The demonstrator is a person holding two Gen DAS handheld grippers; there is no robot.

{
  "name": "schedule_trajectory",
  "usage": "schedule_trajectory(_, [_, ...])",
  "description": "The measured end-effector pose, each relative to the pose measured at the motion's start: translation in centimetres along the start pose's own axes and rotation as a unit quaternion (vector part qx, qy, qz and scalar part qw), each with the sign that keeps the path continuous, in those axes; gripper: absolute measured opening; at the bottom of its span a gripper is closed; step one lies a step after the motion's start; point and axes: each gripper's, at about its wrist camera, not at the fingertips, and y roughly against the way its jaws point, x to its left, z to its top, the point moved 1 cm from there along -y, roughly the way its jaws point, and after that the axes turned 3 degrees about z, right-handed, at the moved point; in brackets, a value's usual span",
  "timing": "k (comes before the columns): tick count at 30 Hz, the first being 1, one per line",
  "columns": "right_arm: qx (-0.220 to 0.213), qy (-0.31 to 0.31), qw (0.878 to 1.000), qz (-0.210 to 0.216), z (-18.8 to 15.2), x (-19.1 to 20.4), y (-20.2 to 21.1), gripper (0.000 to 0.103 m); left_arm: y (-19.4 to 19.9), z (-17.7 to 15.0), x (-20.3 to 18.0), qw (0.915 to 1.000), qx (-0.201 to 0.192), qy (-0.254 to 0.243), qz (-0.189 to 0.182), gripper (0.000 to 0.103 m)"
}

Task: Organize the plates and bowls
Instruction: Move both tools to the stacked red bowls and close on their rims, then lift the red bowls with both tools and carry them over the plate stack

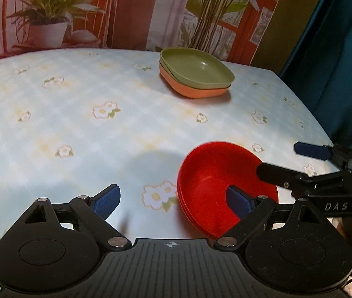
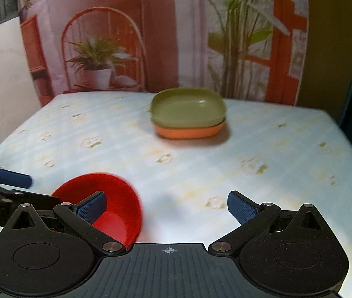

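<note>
My left gripper hangs with its jaws wide apart, nothing between the pads. Its right-hand finger sits over the stacked red bowls near the table's front edge. My right gripper reaches in over the bowls, spread open. Farther back, green plates rest on an orange plate.

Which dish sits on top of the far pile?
The green plate: it rests on the orange plate; the red bowls stand apart, nearer the grippers.

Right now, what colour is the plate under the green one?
Orange plate, seen best in the left wrist view.
</note>
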Motion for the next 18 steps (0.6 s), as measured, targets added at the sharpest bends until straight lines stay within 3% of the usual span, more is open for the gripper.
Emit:
schedule_trajectory(3, [0.011,-0.007,1.000,0.016,-0.7,0.4,-0.2,0.100,-0.3,-0.5,0.0,0.9999,0.007,0.006,-0.010,0.090])
schedule_trajectory(6, [0.026,-0.015,0.999,0.040,-1.4,0.8,-0.6,0.082,-0.6,-0.8,0.1,0.9995,0.012,0.017,-0.023,0.085])
schedule_trajectory(8, [0.033,-0.025,0.998,0.051,-1.8,1.1,-0.8,0.079,-0.8,-1.0,0.4,0.9987,0.015,0.031,-0.036,0.081])
schedule_trajectory(14, [0.045,-0.037,0.997,0.059,-2.5,1.1,-1.1,0.066,-1.4,-1.6,0.9,0.9964,0.030,0.057,-0.055,0.060])
schedule_trajectory(16, [0.047,-0.048,0.996,0.064,-2.7,0.8,-1.2,0.051,-1.7,-1.8,0.9,0.9956,0.032,0.061,-0.062,0.054])
schedule_trajectory(18, [0.052,-0.055,0.995,0.065,-2.9,0.6,-1.3,0.045,-1.8,-1.9,0.9,0.9951,0.035,0.064,-0.067,0.051])
